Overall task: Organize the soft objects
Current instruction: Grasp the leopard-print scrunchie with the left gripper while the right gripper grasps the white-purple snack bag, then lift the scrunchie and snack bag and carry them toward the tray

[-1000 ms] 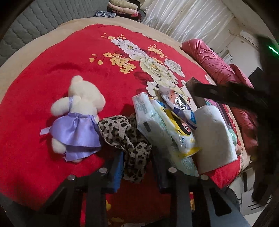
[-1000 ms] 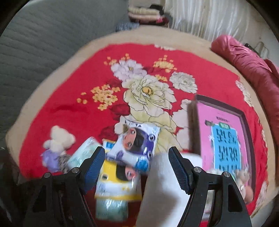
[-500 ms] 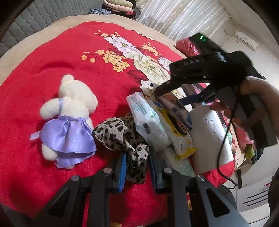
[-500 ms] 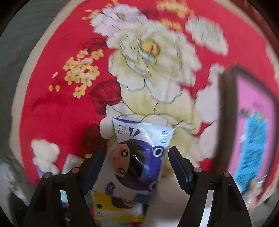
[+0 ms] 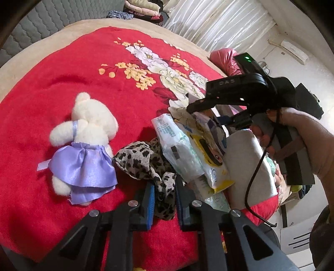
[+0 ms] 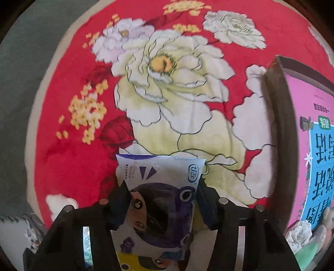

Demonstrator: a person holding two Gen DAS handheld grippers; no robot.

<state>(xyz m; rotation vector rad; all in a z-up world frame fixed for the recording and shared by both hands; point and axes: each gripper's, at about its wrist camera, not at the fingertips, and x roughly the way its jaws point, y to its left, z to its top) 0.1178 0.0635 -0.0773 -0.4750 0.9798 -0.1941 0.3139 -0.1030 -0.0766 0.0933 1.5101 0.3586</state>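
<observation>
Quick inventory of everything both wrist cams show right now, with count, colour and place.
Blanket: one, red with flowers, under everything.
Teddy bear: one, white, lilac dress, left on the blanket.
Leopard scarf: one, tan and black, crumpled beside the bear.
Tissue packs: several, white, yellow and purple, stacked right of the scarf.
Purple pack: one, top of the stack.
Paper roll: one, white, right of the packs.
Pink box: one, on the right.
Folded clothes: a pile, far end.
Left tongs: shut on the scarf.
Right tongs: closing around the purple pack.
Right hand: holding the right tongs.
</observation>
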